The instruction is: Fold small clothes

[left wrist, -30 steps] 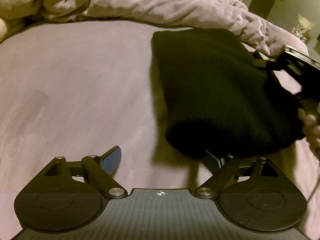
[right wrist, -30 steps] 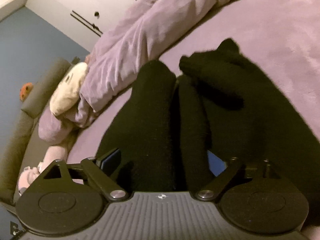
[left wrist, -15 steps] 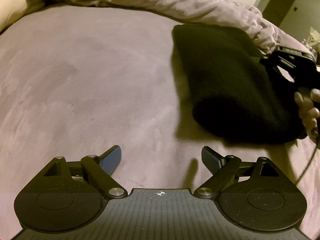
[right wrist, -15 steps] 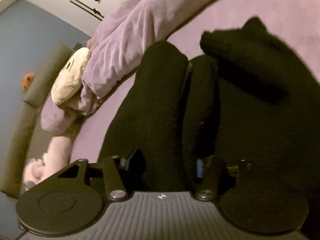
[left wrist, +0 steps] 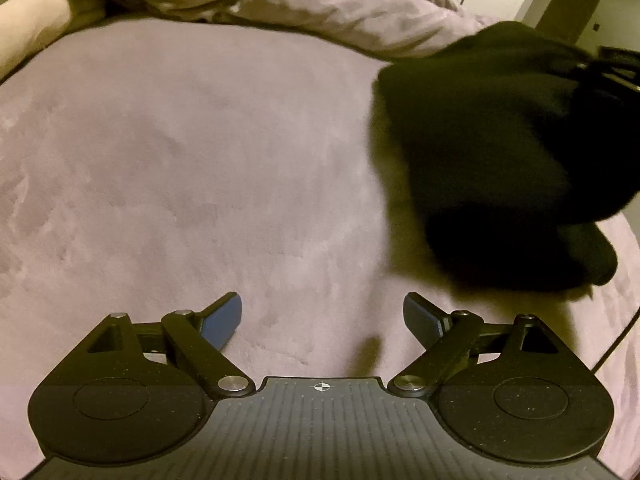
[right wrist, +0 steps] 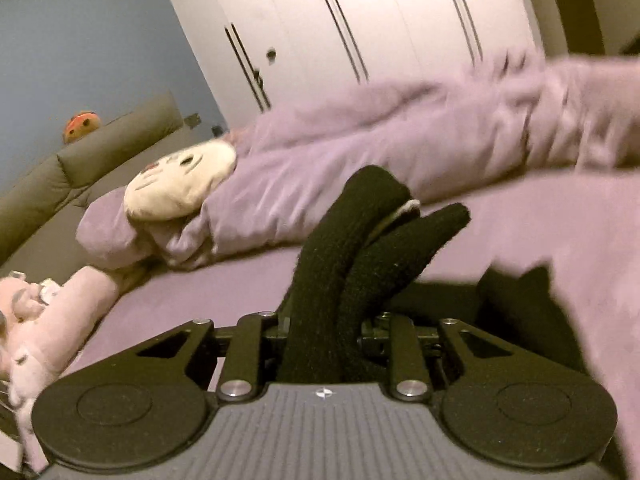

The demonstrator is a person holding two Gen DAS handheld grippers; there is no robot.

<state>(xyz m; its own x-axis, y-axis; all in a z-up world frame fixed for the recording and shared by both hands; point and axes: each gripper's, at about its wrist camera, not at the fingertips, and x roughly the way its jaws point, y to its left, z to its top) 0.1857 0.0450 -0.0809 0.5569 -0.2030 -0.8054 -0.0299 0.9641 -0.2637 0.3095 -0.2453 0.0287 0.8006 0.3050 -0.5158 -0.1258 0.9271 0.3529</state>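
Observation:
A black knitted garment (left wrist: 500,152) hangs bunched at the right of the left wrist view, lifted off the purple bed sheet (left wrist: 200,160) and casting a shadow on it. In the right wrist view two thick folds of that garment (right wrist: 340,272) stand up between the jaws of my right gripper (right wrist: 320,332), which are closing and squeeze the cloth. The fingertips are hidden by the fabric. My left gripper (left wrist: 322,308) hovers over bare sheet to the left of the garment, its blue pads (left wrist: 224,320) wide apart with nothing between them.
A crumpled purple duvet (left wrist: 320,4) lies along the far edge of the bed. Plush toys (right wrist: 180,184) rest by a grey headboard (right wrist: 80,164) at the left. White wardrobe doors (right wrist: 360,20) stand behind.
The right gripper's jaws came together on the black garment and raised it off the sheet, rolling as it rose. The left gripper drifted away from the garment, still open.

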